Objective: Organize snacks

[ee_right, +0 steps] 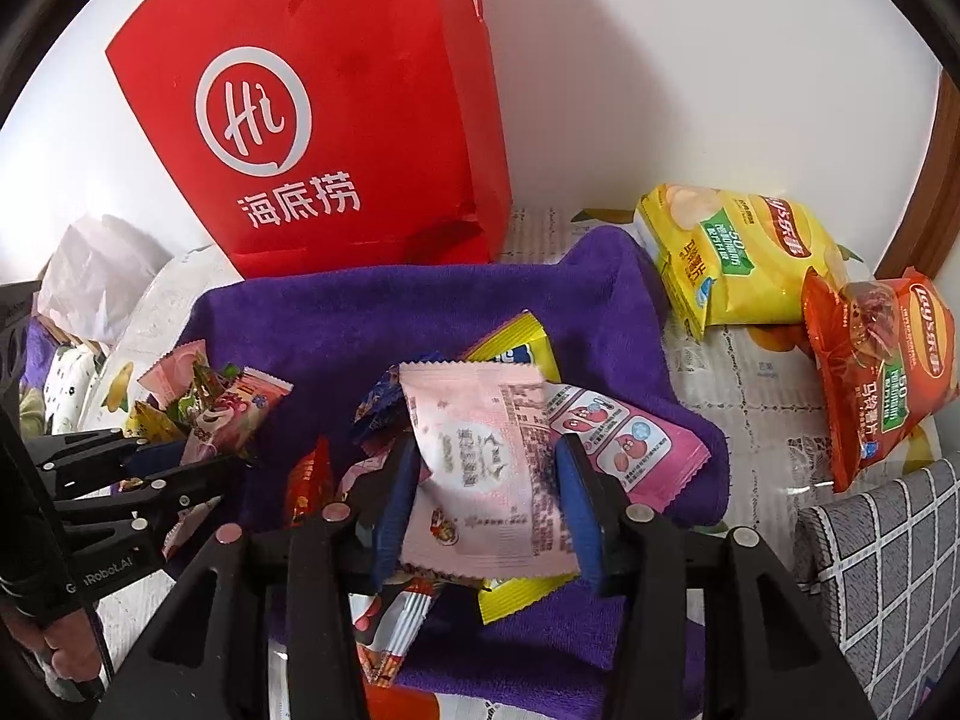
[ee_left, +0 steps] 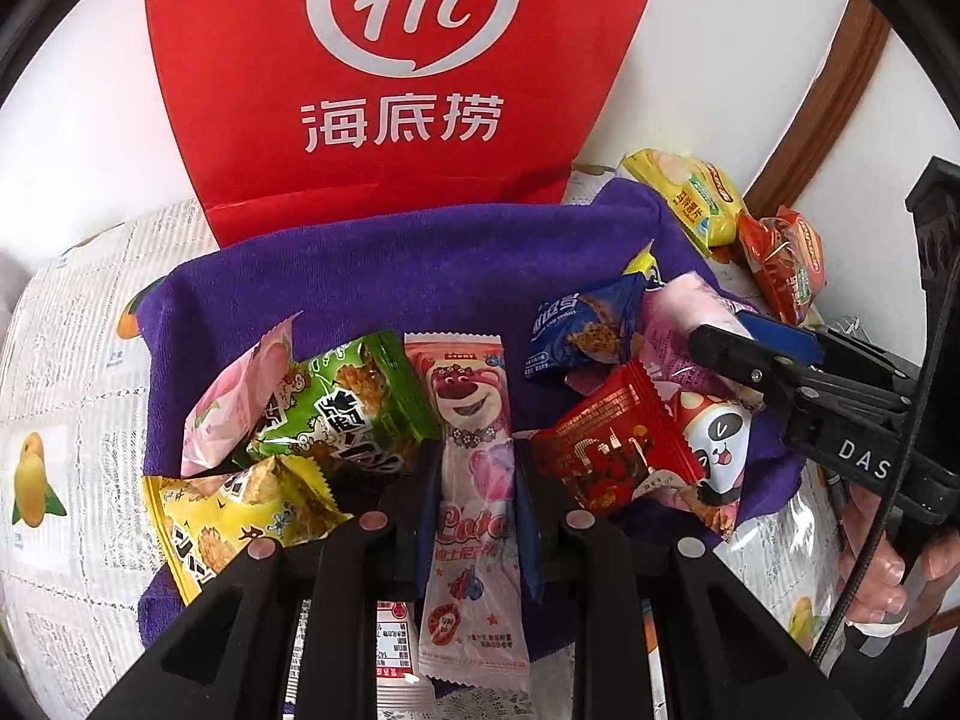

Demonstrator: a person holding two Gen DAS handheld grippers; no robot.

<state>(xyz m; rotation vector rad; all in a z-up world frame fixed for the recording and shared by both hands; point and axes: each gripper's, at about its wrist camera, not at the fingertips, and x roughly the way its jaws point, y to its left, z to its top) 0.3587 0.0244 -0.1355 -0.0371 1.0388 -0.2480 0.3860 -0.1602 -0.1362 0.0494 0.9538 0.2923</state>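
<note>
While the left tongs [ee_left: 471, 468] are clenched on a long pink bear-print packet [ee_left: 471, 420], the right tongs [ee_right: 489, 492] grip a pale pink sachet [ee_right: 480, 468] — both over a purple towel [ee_left: 420, 264] on the desk.

Left of the left tongs: green snack packet [ee_left: 354, 402], peach packet [ee_left: 234, 396], yellow packet [ee_left: 240, 516], overlapping.

Right of the left tongs: red panda packet [ee_left: 636, 450]; beyond it, blue cookie packet [ee_left: 582, 330].

Under the right tongs: striped wrapper [ee_right: 396, 618] and the corner of a yellow wrapper [ee_right: 516, 594].

Ahead and right of the right tongs, off the towel on the printed desk cover [ee_right: 756, 396]: yellow crisp bag [ee_right: 738, 258], touching an orange crisp bag [ee_right: 882, 372].

Behind the towel, ahead of both tongs — red paper bag [ee_left: 384, 60], upright.

Grey checked cloth [ee_right: 882, 552] right of the right tongs.
</note>
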